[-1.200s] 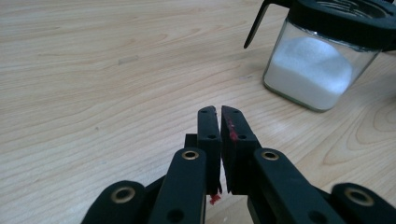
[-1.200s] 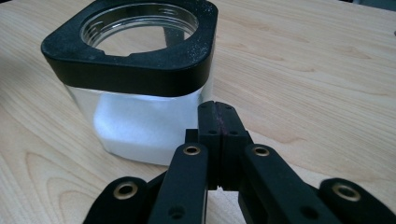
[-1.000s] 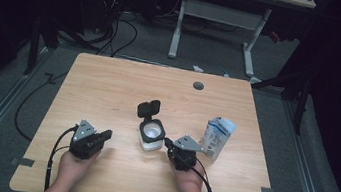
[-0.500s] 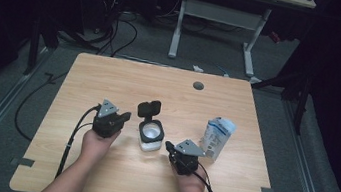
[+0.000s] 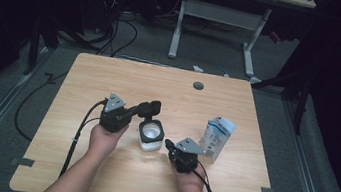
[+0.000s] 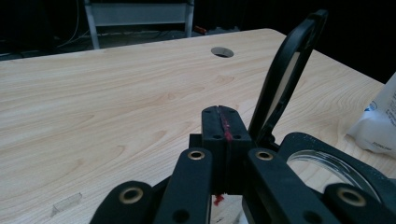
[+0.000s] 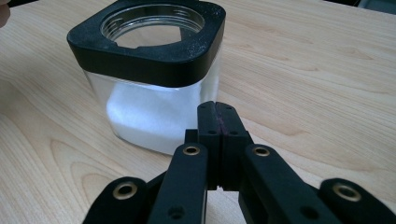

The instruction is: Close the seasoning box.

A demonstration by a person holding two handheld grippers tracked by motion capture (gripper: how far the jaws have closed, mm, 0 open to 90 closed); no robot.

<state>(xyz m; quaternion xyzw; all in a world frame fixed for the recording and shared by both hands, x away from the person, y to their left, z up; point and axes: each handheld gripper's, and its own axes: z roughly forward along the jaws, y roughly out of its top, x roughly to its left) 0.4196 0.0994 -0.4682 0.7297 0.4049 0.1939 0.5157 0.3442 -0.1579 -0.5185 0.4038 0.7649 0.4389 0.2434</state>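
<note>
We bring our left gripper [image 5: 128,114] up to the jar's [image 5: 150,136] open lid [image 5: 150,108]. Its jaws are pressed together, holding nothing, and the lid stands just to their right. Next we should push the lid down. Our right gripper [image 5: 170,146] waits, jaws together, the jar just ahead on the tabletop [image 5: 110,77].

Looking like lab or recording studio: light wooden desk [image 5: 110,82] sitting on grey carpet [image 5: 20,105], black cables [image 5: 116,33] trailing across floor, white-legged metal desk frame [image 5: 215,16] standing behind, surroundings lying dark.
</note>
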